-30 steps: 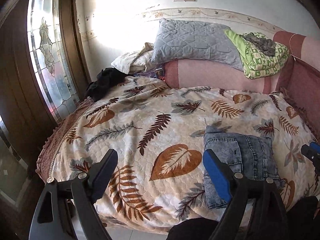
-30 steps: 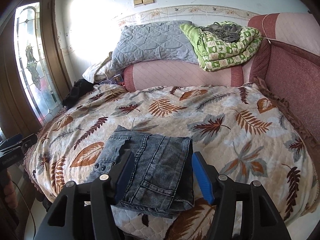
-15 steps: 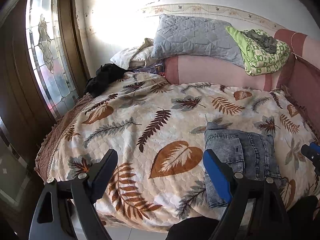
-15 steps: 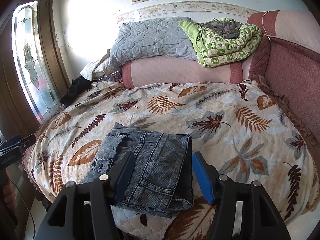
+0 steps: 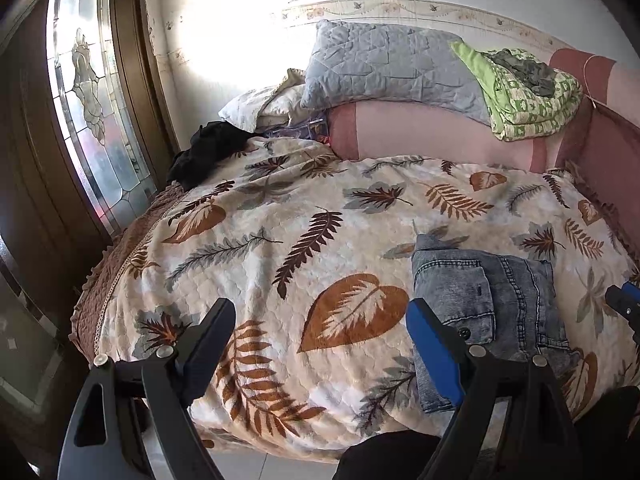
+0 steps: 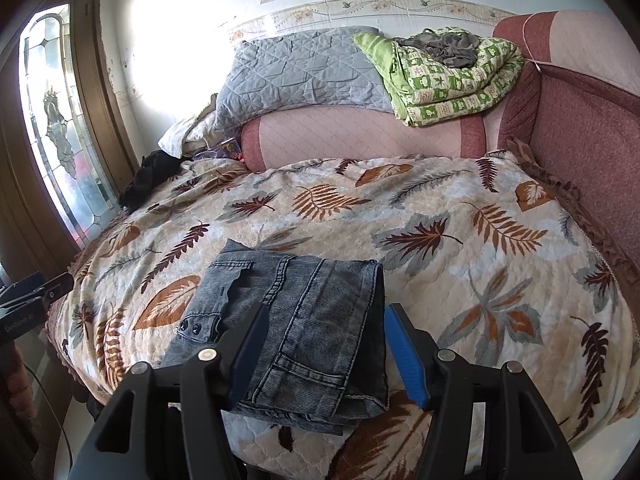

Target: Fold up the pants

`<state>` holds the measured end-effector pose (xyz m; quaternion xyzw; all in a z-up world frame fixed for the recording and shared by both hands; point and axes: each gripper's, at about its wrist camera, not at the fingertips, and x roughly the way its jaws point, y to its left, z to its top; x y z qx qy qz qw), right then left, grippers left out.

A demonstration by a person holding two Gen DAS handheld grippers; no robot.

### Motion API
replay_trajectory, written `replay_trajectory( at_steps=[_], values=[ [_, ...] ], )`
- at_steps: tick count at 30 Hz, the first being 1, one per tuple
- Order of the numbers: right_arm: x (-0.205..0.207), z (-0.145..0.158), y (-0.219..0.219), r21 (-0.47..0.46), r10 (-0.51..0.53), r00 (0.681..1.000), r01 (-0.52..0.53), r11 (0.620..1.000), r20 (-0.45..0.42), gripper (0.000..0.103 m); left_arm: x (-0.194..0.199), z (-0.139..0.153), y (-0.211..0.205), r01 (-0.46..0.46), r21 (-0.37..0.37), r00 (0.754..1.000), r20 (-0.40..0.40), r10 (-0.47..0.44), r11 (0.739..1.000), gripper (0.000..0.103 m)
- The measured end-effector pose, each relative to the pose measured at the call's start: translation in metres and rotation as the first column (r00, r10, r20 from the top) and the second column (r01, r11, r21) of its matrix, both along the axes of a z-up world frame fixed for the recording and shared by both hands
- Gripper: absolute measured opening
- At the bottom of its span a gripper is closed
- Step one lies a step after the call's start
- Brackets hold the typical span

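Now folded jeans (image 6: 296, 320) on leaf-print bedspread (image 5: 280, 248); left gripper (image 5: 316, 344) and right gripper (image 6: 324, 344) both spread wide, holding nothing.

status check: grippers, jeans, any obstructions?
Left gripper open, empty, off the bed's edge. Right gripper open, empty, jaws clear of the cloth. Grey-blue washed denim pants folded compact on leaf-print quilted bedspread. Nothing in the way.

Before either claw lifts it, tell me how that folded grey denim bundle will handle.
The folded grey denim pants lie in several stacked layers, so they are probably floppy and would sag or unfold if pinched at one edge. The thick, seamed fabric looks fairly heavy and unlikely to slip.
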<state>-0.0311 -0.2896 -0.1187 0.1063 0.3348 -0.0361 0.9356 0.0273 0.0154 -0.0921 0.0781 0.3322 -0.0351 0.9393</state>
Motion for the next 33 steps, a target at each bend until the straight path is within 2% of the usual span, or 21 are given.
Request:
replay_trajectory(
  at_steps=[19, 33],
  values=[
    [0.013, -0.021, -0.013, 0.057, -0.014, 0.999, 0.016, 0.998, -0.036, 0.066, 0.019, -0.023, -0.01, -0.004, 0.038, 0.999, -0.054, 0.006, 0.999, 0.088],
    [0.013, -0.023, -0.017, 0.085, -0.017, 0.999, 0.02, 0.996, -0.036, 0.067, 0.02, -0.026, -0.009, -0.004, 0.042, 0.998, -0.061, 0.007, 0.999, 0.088]
  ],
)
